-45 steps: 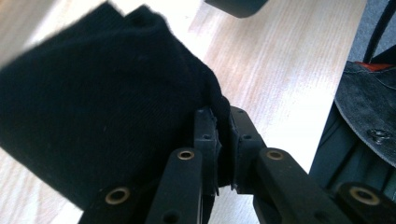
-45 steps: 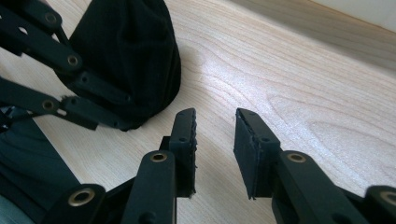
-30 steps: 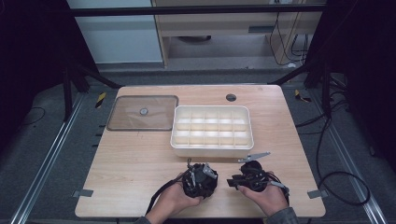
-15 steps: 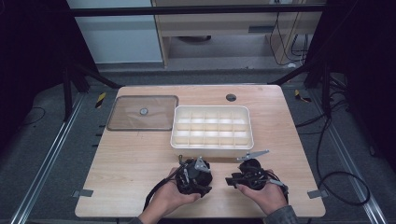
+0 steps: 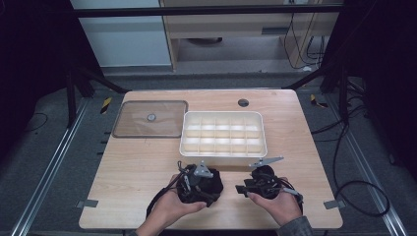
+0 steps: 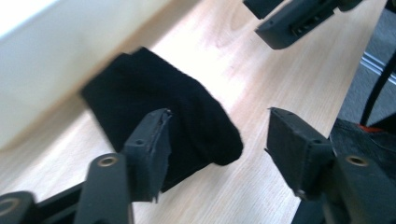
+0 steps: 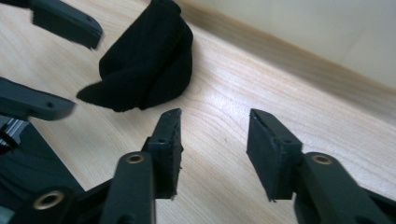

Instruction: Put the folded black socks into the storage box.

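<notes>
The table [image 5: 147, 167] carried a white divided tray [image 5: 222, 135] at its middle and a clear flat lid [image 5: 150, 119] toward its far left corner, with a small dark hole [image 5: 243, 103] near the far edge. Close to the near edge, just in front of the tray's near wall, lay a rolled black sock [image 6: 163, 112], a compact bundle resting on the wood between the two tools.

Judging by that layout, the step in hand looked like setting the folded sock down before moving it into a compartment of the tray. To do it well, the person would want to pull clear without snagging the fabric, then take the bundle again across its thick middle so the roll would not come undone, and lift it clear over the tray's near wall.

The left tongs [image 6: 217, 135] had just been opening and stood about half spread, released; the sock lay just beyond the left pad and nothing was pressed between the pads. The right tongs [image 7: 214, 140] had also been opening, parted to a moderate gap over bare wood and holding nothing, with the sock off to their left side, apart from them.
</notes>
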